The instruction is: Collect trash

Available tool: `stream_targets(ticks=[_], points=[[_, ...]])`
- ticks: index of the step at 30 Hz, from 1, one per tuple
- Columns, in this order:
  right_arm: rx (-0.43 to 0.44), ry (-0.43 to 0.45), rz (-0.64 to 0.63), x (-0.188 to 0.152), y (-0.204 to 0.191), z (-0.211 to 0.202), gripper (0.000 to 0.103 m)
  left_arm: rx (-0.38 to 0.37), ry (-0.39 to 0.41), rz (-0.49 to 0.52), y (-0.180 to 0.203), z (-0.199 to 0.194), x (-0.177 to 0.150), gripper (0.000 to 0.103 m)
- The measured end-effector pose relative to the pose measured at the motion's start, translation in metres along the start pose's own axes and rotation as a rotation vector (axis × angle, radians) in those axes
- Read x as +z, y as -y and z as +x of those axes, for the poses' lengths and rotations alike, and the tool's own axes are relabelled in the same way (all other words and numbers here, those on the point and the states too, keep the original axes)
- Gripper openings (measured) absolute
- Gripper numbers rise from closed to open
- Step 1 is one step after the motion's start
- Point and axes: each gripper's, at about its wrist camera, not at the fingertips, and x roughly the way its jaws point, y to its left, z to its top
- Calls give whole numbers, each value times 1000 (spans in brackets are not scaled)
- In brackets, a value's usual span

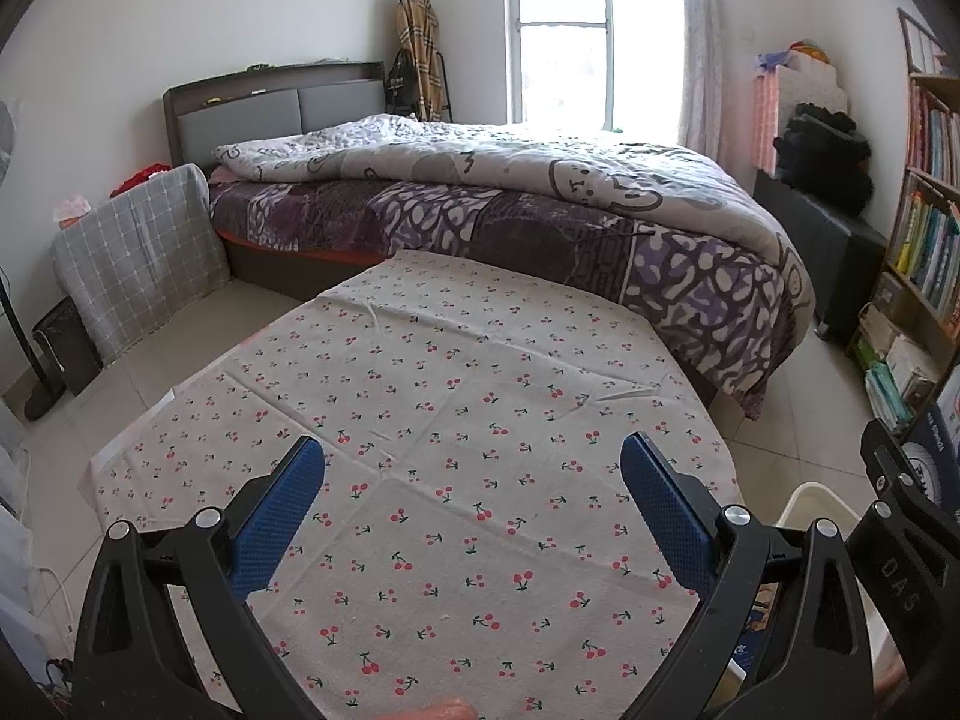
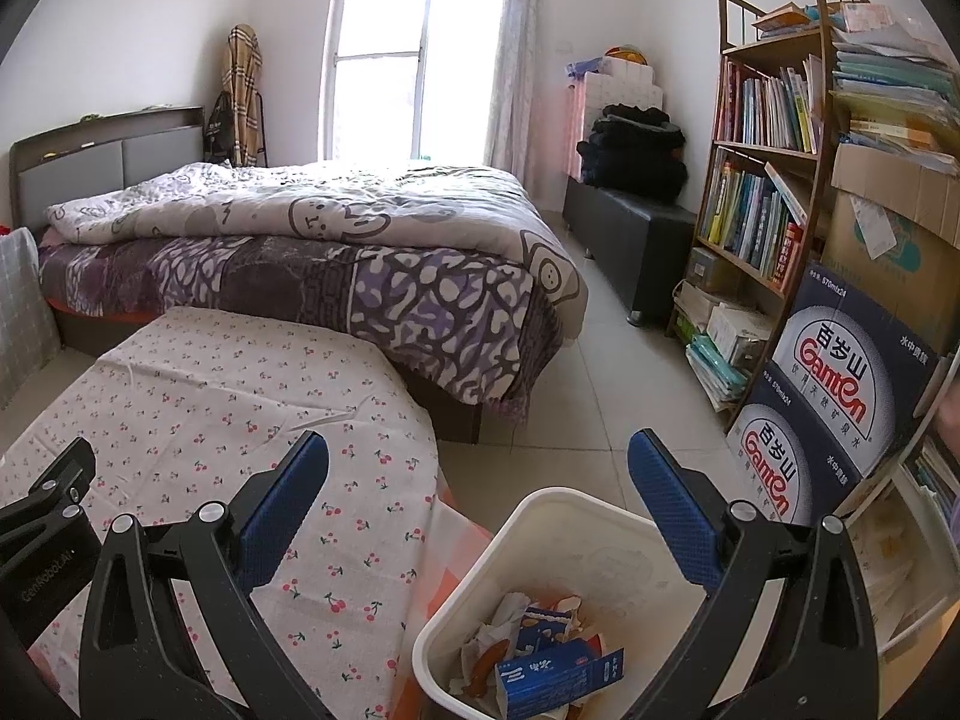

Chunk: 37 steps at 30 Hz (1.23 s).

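A white waste bin (image 2: pixel 543 531) stands on the floor beside the table, low in the right wrist view; its rim (image 1: pixel 810 498) shows at the right edge of the left wrist view. Inside lie a blue carton (image 2: pixel 555 675), crumpled white paper (image 2: pixel 501 618) and other wrappers. My right gripper (image 2: pixel 480 450) hangs open above the bin's near side, nothing between its blue pads. My left gripper (image 1: pixel 474 456) is open over the cherry-print tablecloth (image 1: pixel 456 420), holding nothing. No loose trash shows on the cloth.
A bed with a grey cartoon quilt (image 1: pixel 510 180) lies just behind the table. A bookshelf (image 2: pixel 762 180), stacked water cartons (image 2: pixel 840 384) and a black bench (image 2: pixel 630 222) line the right wall. Tiled floor (image 2: pixel 612 360) runs between bed and shelf.
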Motion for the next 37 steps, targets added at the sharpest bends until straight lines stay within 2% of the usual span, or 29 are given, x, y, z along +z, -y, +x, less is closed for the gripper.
stream_targets(ticks=[26,37], points=[[3,-24,-8,-3,-3,4,96,4,17,20,-1,0,-5,94],[22,-29,-18,-2,-18,5,96,18,-23,-11,-13,6,-5,94]])
